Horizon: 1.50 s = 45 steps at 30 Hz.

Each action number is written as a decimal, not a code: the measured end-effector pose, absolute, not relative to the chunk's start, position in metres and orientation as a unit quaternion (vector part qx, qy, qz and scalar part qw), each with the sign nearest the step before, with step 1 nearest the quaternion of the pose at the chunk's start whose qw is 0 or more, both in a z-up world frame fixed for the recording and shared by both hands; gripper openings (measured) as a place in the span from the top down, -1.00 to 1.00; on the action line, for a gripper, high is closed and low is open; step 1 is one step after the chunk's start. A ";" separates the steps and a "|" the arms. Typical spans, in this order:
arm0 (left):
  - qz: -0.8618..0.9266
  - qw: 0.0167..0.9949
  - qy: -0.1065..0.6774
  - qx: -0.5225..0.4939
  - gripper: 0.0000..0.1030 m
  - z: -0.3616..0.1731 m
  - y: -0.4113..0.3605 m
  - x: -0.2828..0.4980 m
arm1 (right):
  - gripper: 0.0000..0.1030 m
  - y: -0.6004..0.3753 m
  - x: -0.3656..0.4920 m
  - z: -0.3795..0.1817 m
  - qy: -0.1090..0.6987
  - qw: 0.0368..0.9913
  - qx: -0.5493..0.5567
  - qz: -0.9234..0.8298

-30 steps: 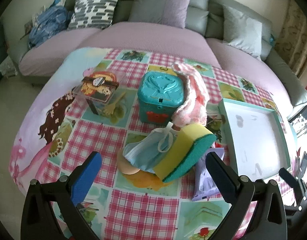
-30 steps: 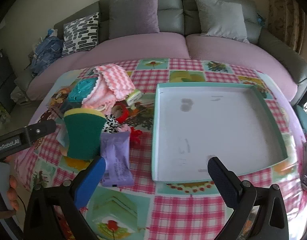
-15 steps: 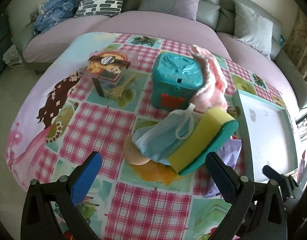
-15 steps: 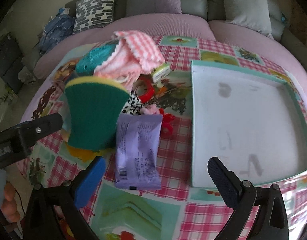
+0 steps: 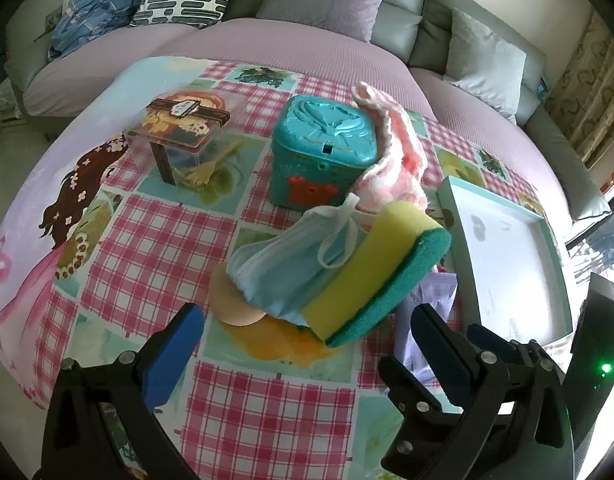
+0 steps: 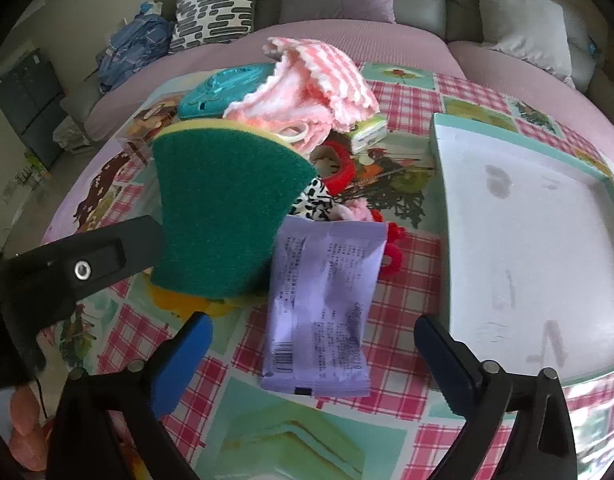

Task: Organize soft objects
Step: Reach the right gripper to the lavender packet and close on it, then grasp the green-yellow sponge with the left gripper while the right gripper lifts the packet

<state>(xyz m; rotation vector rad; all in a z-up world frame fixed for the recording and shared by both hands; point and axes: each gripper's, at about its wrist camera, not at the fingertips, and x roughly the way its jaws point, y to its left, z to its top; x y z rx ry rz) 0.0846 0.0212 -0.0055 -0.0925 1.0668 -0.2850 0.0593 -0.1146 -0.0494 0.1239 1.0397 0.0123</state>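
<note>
At the bottom of both frames, we hold the left hand-held gripper [image 5: 307,330] and the right hand-held gripper [image 6: 313,340] wide apart, gripping nothing. Centre frame in the right view, a purple packet [image 6: 323,306] lies flat on the checked desk [image 6: 407,264], just beyond the blue pads. Left of it, a green-and-yellow sponge [image 6: 223,212] leans on a blue face mask [image 5: 291,264]. Behind, a pink cloth [image 6: 307,84] drapes against a teal box [image 5: 323,152]. At right sits a white tray [image 6: 547,248].

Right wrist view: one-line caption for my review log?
Open right gripper hovers over a purple packet beside a green-backed sponge and white tray.
</note>
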 end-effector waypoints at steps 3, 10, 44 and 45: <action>-0.138 0.848 0.510 -0.043 -0.99 -0.008 0.020 0.085 | -0.84 -0.113 0.064 -0.056 0.504 0.861 0.063 0.010; -0.126 0.849 0.511 -0.033 -0.99 -0.011 0.021 0.086 | -0.71 -0.112 0.069 -0.066 0.518 0.853 0.064 0.006; -0.089 0.863 0.497 0.018 -0.90 -0.009 0.009 0.085 | -0.07 -0.130 0.075 -0.067 0.513 0.854 0.093 -0.014; -0.094 0.863 0.495 0.020 -0.85 -0.009 0.007 0.085 | -0.07 -0.131 0.075 -0.067 0.514 0.853 0.094 -0.015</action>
